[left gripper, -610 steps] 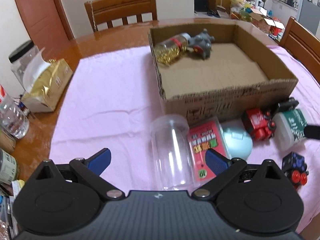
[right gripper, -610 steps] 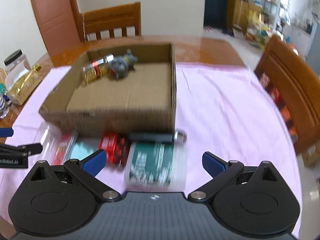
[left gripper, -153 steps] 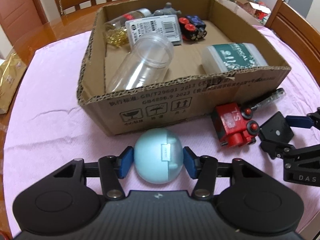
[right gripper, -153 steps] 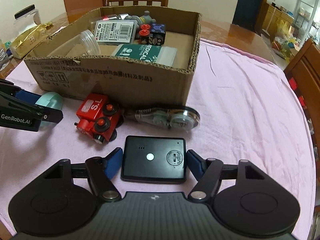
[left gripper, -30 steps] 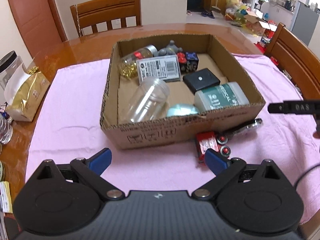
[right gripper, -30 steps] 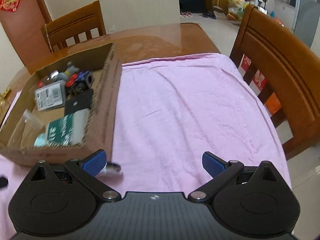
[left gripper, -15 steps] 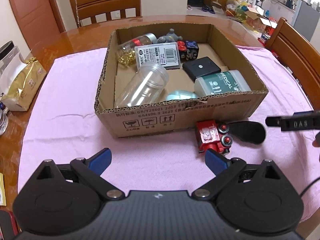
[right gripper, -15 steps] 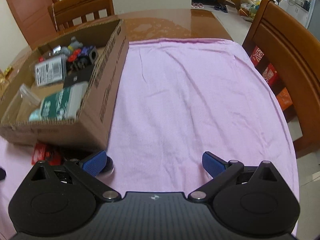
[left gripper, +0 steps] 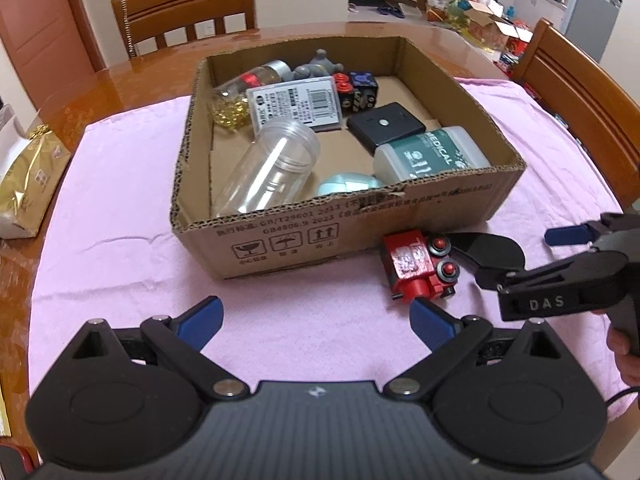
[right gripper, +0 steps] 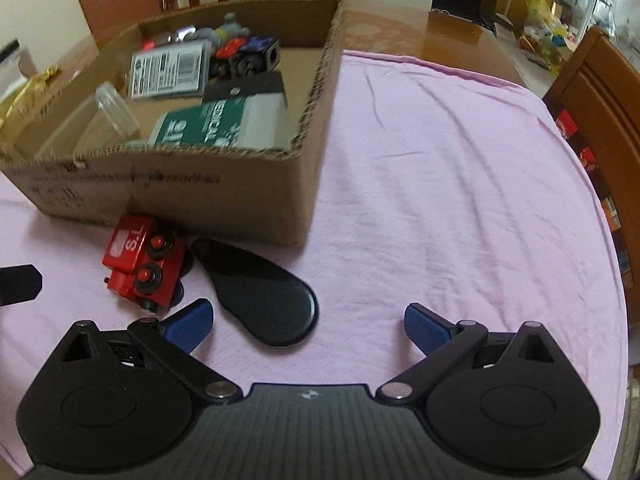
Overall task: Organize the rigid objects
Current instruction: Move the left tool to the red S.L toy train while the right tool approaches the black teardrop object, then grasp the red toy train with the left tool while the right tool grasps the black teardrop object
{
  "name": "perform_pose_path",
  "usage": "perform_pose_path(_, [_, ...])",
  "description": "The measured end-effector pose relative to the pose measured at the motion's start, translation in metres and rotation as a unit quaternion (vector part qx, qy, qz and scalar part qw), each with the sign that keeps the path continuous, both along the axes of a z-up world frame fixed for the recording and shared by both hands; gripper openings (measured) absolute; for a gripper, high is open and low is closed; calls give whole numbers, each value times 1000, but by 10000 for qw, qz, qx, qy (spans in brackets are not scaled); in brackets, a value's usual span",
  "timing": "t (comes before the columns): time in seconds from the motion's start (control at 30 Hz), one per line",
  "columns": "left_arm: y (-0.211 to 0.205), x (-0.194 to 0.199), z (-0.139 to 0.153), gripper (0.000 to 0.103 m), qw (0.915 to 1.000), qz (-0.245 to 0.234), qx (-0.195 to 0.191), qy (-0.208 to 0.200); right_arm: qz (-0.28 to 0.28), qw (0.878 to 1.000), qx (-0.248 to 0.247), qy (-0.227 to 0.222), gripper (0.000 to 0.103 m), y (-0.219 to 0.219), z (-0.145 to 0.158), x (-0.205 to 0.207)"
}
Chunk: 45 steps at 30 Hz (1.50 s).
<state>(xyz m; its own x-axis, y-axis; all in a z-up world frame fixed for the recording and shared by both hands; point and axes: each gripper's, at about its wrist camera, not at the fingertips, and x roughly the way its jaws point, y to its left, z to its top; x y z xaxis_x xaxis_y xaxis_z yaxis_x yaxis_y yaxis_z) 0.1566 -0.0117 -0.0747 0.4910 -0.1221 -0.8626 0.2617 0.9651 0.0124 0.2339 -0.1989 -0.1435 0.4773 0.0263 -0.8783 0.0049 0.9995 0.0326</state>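
A cardboard box (left gripper: 360,216) on the pink cloth holds a clear jar (left gripper: 272,168), a green medical bottle (left gripper: 432,156), a black device (left gripper: 384,126), a pale blue egg (left gripper: 348,184) and other items. A red toy train (left gripper: 416,268) and a black teardrop-shaped tape dispenser (right gripper: 260,292) lie in front of the box. My left gripper (left gripper: 316,320) is open and empty, just short of the train. My right gripper (right gripper: 308,324) is open and empty, with the dispenser just ahead between its fingers; it also shows in the left wrist view (left gripper: 568,240).
A gold packet (left gripper: 28,176) lies at the table's left edge. Wooden chairs stand behind (left gripper: 188,8) and to the right (right gripper: 600,92). The pink cloth (right gripper: 460,184) stretches right of the box.
My right gripper has swung left and down toward the dispenser and train. My left gripper has moved closer to the box and train. Both stay open.
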Motion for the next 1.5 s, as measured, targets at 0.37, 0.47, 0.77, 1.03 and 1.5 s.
perform_pose_path(0.37, [-32, 10, -16, 99, 9992, -309, -163, 187, -362, 9990, -248, -32, 103, -40, -6, -11])
perform_pose_path(0.47, [-45, 14, -21, 99, 9987, -392, -268, 203, -180, 9994, -267, -106, 103, -44, -7, -16])
perform_pose_path(0.77, [-73, 28, -46, 69, 9987, -343, -275, 257, 255, 9991, -270, -197, 103, -47, -7, -25])
perform_pose_path(1.03, [-72, 32, -48, 48, 9991, -255, -311, 108, 322, 9989, -275, -204, 103, -46, -6, -27])
perform_pose_path(1.5, [-15, 20, -45, 48, 9997, 243, -27, 95, 532, 9979, -199, -322, 103, -3, -7, -29])
